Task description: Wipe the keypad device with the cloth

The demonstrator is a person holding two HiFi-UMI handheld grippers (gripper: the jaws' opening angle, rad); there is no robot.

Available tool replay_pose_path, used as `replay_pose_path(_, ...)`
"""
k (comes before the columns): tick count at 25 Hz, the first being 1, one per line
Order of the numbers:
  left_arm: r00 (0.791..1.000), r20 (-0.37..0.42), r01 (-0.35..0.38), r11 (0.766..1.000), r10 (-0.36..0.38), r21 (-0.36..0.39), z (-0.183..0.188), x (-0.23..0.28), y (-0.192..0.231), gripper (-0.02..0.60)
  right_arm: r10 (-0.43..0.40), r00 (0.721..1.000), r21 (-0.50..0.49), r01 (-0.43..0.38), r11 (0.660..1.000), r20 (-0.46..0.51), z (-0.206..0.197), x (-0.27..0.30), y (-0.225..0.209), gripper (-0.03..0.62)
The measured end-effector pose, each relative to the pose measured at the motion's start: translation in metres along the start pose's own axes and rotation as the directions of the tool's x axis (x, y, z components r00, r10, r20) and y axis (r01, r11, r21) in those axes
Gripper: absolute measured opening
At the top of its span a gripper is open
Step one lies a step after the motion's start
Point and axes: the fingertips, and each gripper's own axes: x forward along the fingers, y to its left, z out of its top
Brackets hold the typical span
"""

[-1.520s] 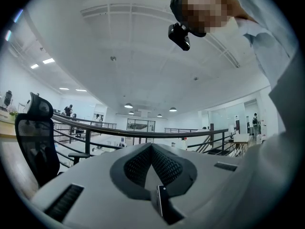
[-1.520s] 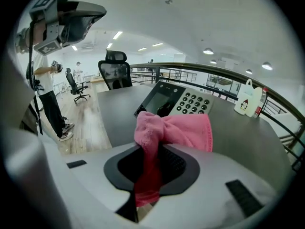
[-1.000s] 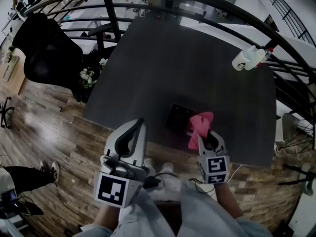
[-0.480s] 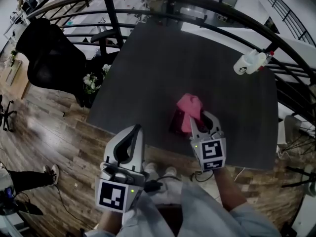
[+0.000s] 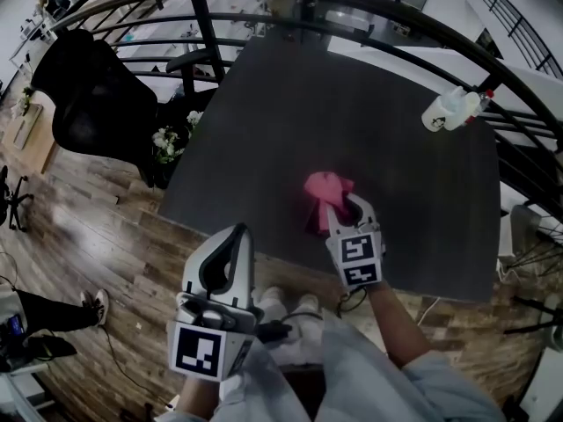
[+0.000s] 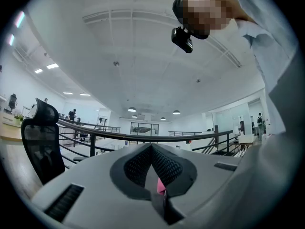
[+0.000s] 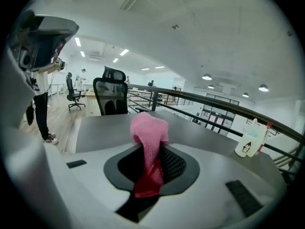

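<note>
**A:** The cloth (image 5: 325,188) is pink and soft, bunched into a rounded wad.

**B:** And it's pinched in the right gripper (image 5: 345,211). In the right gripper view a narrow strip of it runs down between the pads, going darker red in the shadow there. The wad bulges out past the tips and droops a little to the left.

**A:** What about the keypad device (image 5: 314,223)?

**B:** It's dark and flat, lying on the dark table (image 5: 352,104) near the front edge. Only a sliver shows, just left of the gripper. The wad sits over its far end, though whether cloth and device touch can't be told from above. No keys can be made out.
</note>
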Motion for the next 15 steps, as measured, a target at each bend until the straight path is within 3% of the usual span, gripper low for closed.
replay_pose_path(15, 0.996, -0.001, 0.085, 0.996, -0.085, -0.005, -0.001, 0.012, -0.023, 0.003, -0.167, 0.985, 0.120, 0.170, 0.978, -0.037, -0.039, -0.043, -0.048, 0.075)
